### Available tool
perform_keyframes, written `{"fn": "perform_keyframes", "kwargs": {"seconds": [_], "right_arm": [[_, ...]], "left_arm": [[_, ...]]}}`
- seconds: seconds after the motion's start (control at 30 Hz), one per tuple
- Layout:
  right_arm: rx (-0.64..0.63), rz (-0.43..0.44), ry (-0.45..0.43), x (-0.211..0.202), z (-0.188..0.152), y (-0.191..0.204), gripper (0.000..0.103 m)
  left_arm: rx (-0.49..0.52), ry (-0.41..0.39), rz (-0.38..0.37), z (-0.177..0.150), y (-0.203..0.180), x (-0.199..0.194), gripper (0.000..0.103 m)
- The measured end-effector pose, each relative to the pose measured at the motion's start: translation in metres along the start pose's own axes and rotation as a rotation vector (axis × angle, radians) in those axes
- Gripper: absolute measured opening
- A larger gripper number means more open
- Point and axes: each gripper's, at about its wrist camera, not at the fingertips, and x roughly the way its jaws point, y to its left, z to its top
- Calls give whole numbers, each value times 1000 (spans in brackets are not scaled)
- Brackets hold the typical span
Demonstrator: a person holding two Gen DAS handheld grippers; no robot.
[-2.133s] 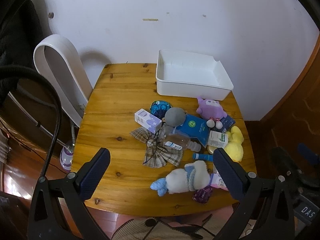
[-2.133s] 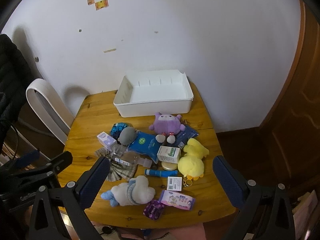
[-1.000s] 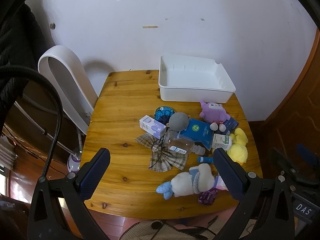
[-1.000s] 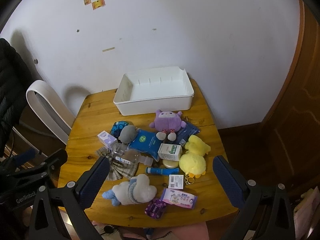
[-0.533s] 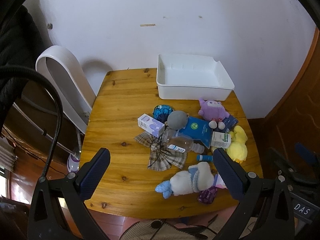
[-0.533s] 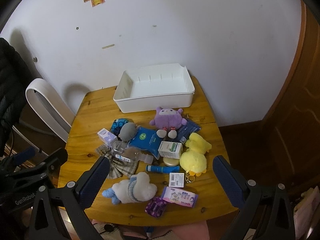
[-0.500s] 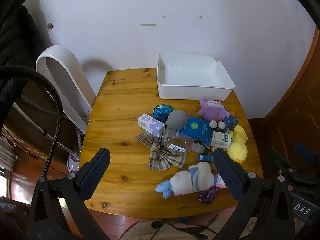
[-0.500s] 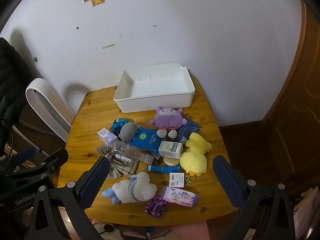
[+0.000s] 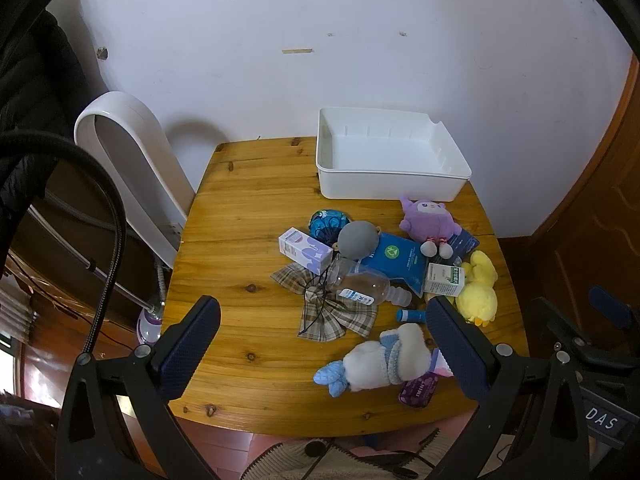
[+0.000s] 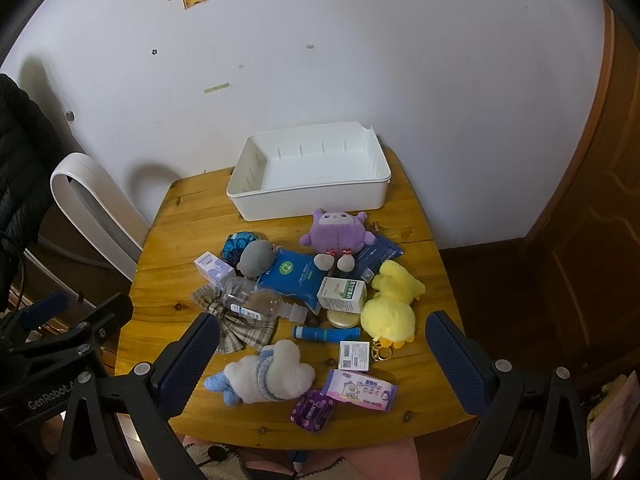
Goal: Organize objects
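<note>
An empty white bin (image 9: 390, 164) (image 10: 312, 172) stands at the table's far side against the wall. In front of it lies a heap: a purple plush (image 10: 338, 236), a yellow duck plush (image 10: 390, 304), a white and blue plush (image 10: 264, 374), a clear bottle (image 9: 362, 286), a plaid bow (image 9: 332, 308), a blue pouch (image 10: 294, 276), small boxes and a blue tube (image 10: 326, 334). My left gripper (image 9: 320, 344) and my right gripper (image 10: 320, 354) both hover open, high above the table's near edge, holding nothing.
The wooden table (image 9: 240, 208) has bare room on its left half. A white curved appliance (image 9: 128, 160) leans beside the table's left edge. A wooden door (image 10: 592, 200) is at the right. A black hose (image 9: 108, 208) hangs at the left.
Both grippers have risen and pulled back slightly, so the table looks a little smaller and lower. No object on the table has moved.
</note>
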Motion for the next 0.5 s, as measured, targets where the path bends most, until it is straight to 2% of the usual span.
{"fn": "perform_keyframes", "kwargs": {"seconds": [0.5], "right_arm": [[3, 0, 4, 1, -1, -1, 103]], "left_arm": [[4, -1, -2, -3, 1, -1, 102]]}}
